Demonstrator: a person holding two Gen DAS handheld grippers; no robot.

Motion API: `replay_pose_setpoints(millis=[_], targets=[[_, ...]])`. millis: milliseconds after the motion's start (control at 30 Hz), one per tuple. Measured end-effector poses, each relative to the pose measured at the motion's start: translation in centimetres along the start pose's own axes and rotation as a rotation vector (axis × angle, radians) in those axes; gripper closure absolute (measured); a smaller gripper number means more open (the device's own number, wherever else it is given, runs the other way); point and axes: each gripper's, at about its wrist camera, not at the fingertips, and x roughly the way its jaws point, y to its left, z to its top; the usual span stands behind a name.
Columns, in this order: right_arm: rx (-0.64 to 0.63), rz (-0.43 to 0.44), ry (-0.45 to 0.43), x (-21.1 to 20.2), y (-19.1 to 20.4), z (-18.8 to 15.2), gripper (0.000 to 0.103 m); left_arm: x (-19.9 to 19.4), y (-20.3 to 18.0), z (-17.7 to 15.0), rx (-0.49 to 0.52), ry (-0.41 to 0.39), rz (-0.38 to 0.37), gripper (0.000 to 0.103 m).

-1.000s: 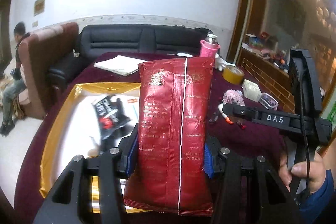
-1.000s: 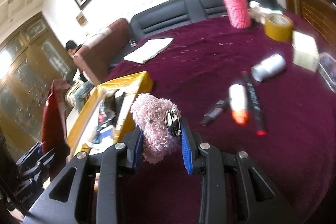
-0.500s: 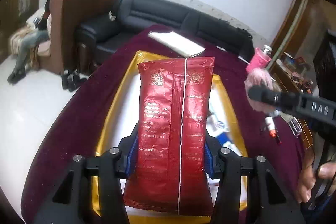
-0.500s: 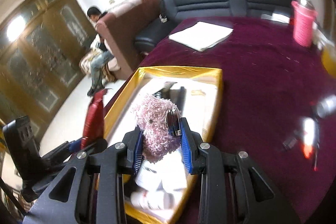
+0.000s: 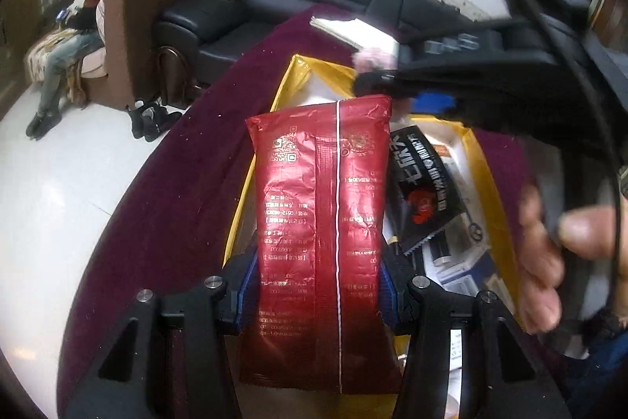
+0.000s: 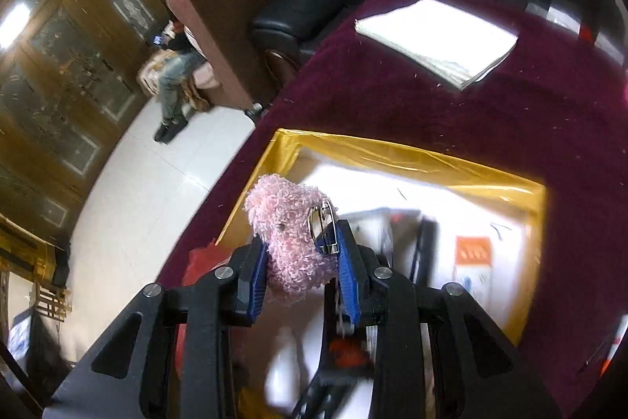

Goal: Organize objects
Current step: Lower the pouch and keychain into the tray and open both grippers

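My left hand-held gripper (image 5: 320, 297) is clenched on a red foil pouch (image 5: 322, 222), gripping its lower part so that most of the pouch stands up past the pads. It hangs over the left side of the gold-rimmed tray (image 5: 290, 81), which sits on the maroon worktop (image 5: 176, 191). Just right of the pouch, a black sachet (image 5: 426, 183) and some small boxes already lie in the tray.

Further right, my right hand-held gripper (image 6: 302, 277) is grasping a pink plush toy (image 6: 290, 234), its blue pads pressed into the fur, with a metal clip (image 6: 324, 228) against the right pad. The toy hangs over the tray's near-left part, beside the gold rim (image 6: 392, 152). A stack of white paper (image 6: 435, 38) lies well beyond the tray on the worktop.

As I judge it, the two tools are crowded over one tray, so they could knock together as I lower them. The pouch is slick and top-heavy; released too high, it may flop across the sachet or tip over the left rim. The plush could snag its clip on my pad and drag out when I open.
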Motion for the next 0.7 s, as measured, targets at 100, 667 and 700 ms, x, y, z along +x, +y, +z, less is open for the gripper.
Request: replay_pose_setpoints(millis=[100, 667, 700], targets=[[0.016, -0.016, 0.023, 1.8, -0.3, 0.9, 0.074, 0.2, -0.1, 0.0, 0.013, 0.009, 0.010, 0.058], [0.069, 0.002, 0.093, 4.7, -1.7, 2.7, 0.070, 1.0, -0.3, 1.1, 0.034, 0.048, 0.003, 0.053], [0.063, 0.005, 0.091, 4.5, -1.8, 2.7, 0.067, 1.0, -0.3, 1.2, 0.035, 0.052, 0.005, 0.052]])
